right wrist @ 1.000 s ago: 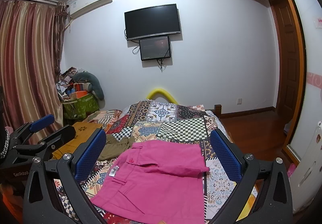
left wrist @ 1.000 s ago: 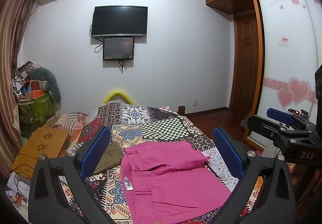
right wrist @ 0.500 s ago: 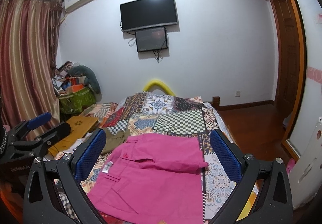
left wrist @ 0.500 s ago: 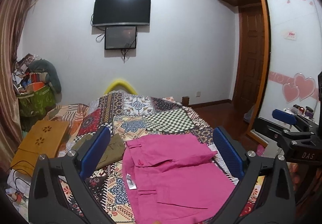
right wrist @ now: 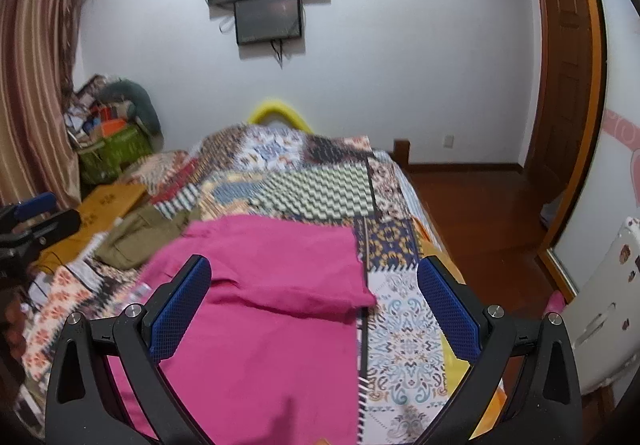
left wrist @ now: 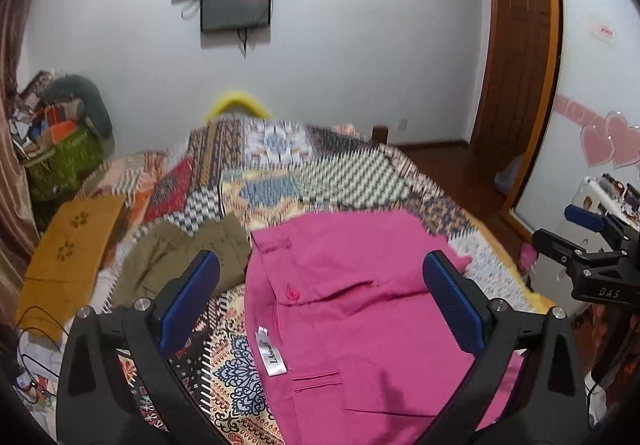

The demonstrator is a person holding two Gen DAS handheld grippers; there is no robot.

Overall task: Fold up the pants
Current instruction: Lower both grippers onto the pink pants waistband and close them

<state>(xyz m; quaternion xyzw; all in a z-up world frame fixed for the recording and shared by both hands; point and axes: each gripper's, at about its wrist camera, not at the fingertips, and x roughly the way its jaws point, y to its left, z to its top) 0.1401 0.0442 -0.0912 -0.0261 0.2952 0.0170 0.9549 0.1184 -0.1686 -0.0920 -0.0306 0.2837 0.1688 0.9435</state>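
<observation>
Two tools were in play, both empty. The left tool (left wrist: 320,301) had its blue-padded fingers (left wrist: 188,297) wide apart above the magenta cotton pants (left wrist: 352,317), touching nothing. The right tool (right wrist: 314,309) was likewise spread, its blue pads (right wrist: 448,309) framing the garment's right edge; its body also showed at 3 o'clock in the left view.

The pants lay on the patchwork-print bed cover (left wrist: 280,181), near the foot of the bed, already doubled: a folded layer lay across the far part, its edge running across the cloth in the right view. The waistband with its pink button (left wrist: 291,292) sat at the left side, and a white sewn label (left wrist: 271,353) stuck out at about 7 o'clock of the garment in the left view. Judged from the lie, the legs had been laid over the seat, so one more fold remained.

An olive-khaki crumpled garment (left wrist: 180,261) lay just beside the pants at their 10 o'clock, probably waiting its turn or set aside. A mustard-yellow flat wooden board with flower cut-outs (left wrist: 68,249) sat well apart at the bed's left edge.

The tools' stance, one over each half of the cloth, suggested a paired descent to pinch matching edges. Open spread made sense for taking thick doubled fabric. Risk, as judged: catching the bed cover together with the pants, or lifting only the top layer.
</observation>
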